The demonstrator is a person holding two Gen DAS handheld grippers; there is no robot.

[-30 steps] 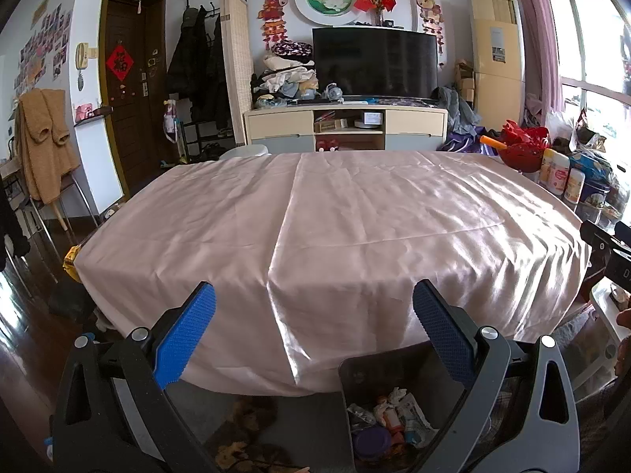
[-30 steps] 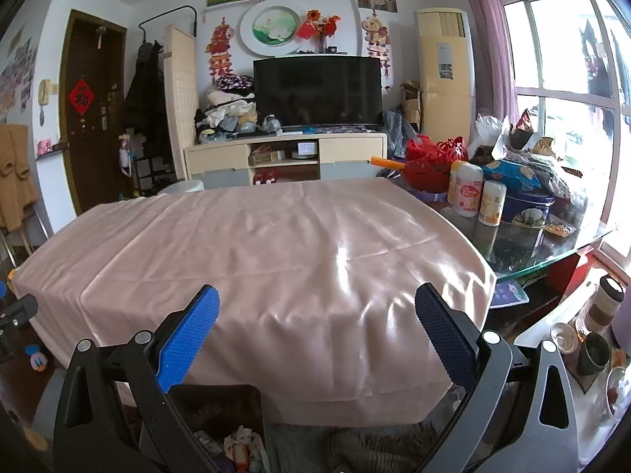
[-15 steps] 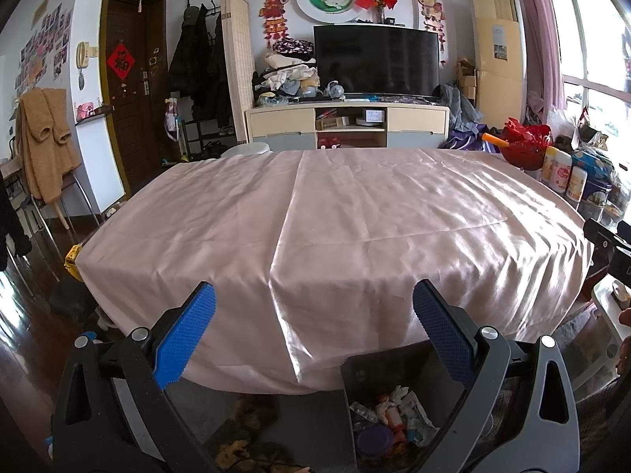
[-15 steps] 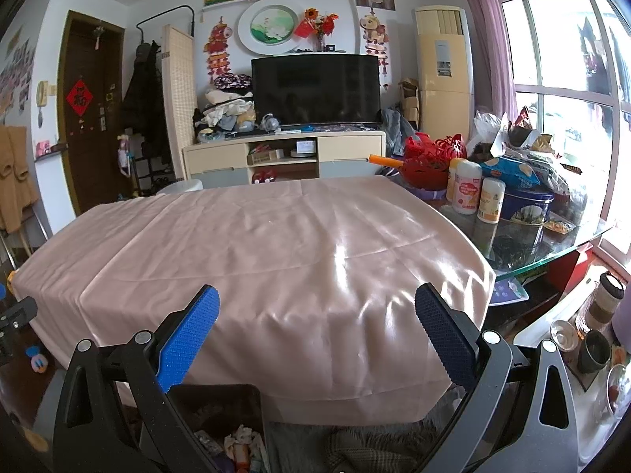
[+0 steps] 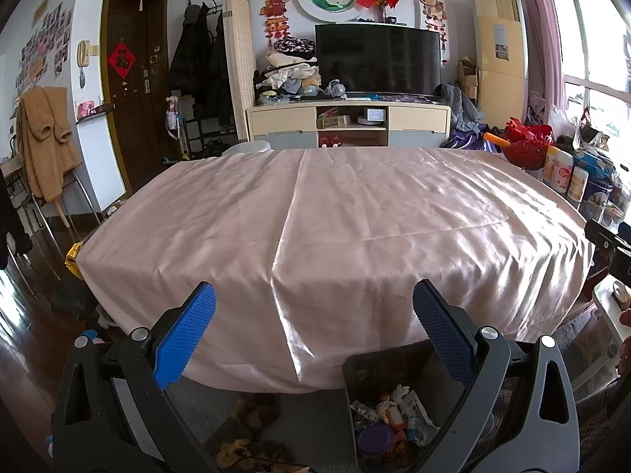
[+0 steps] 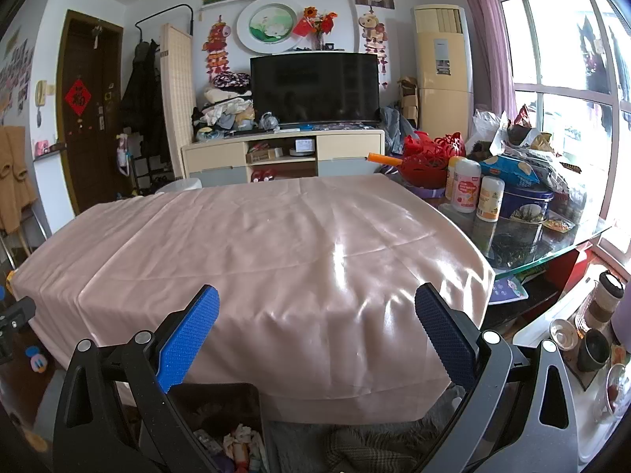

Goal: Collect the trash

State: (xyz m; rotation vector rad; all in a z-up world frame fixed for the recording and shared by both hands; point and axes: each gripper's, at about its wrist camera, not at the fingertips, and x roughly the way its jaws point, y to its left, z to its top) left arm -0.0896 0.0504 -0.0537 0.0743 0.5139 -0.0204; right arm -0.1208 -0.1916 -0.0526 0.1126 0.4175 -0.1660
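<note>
The pink cloth (image 5: 355,228) on the table lies bare as it did a second ago, both the left gripper (image 5: 311,327) and right gripper (image 6: 315,327) hang wide and empty, barely shifted, and the trash (image 5: 390,418) sits in the bin (image 5: 363,370) below, so collecting looks finished.

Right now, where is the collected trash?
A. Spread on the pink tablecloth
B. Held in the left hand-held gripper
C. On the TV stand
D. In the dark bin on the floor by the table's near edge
D: wrappers and scraps lie inside the bin; the tablecloth shows none, and the left hand-held gripper is open.
</note>
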